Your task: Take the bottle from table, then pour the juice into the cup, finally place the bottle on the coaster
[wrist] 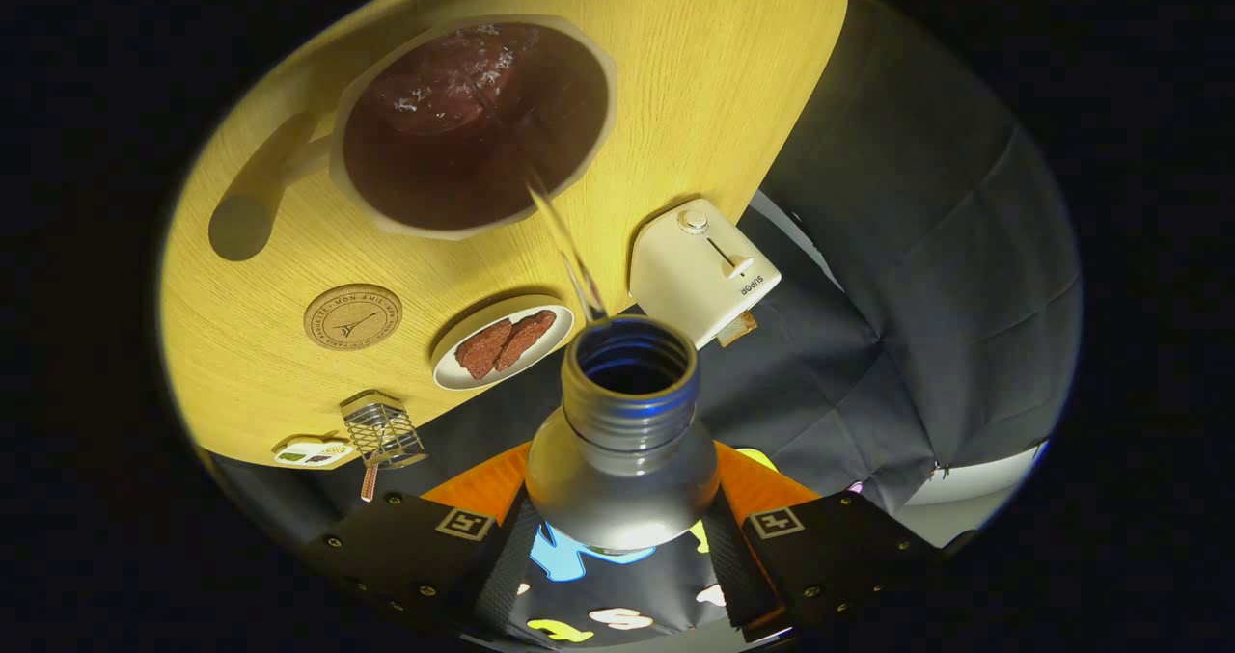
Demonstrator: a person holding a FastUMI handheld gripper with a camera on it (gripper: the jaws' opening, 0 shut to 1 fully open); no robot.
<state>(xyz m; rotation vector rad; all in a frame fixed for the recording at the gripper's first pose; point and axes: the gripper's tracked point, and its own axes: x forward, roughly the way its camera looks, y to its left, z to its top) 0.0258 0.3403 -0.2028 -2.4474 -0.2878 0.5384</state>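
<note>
Now the gripper (622, 547) clasps the tipped bottle (625, 441) between its 2 fingers, juice (564, 238) streaming into the cup (473, 122).

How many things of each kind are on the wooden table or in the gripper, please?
Bottle, gripped: 1
Cup of juice: 1
Coaster: 1
Plate with toast: 1
Toaster: 1
Wire rack: 1
Small dish: 1
Total: 7
</note>
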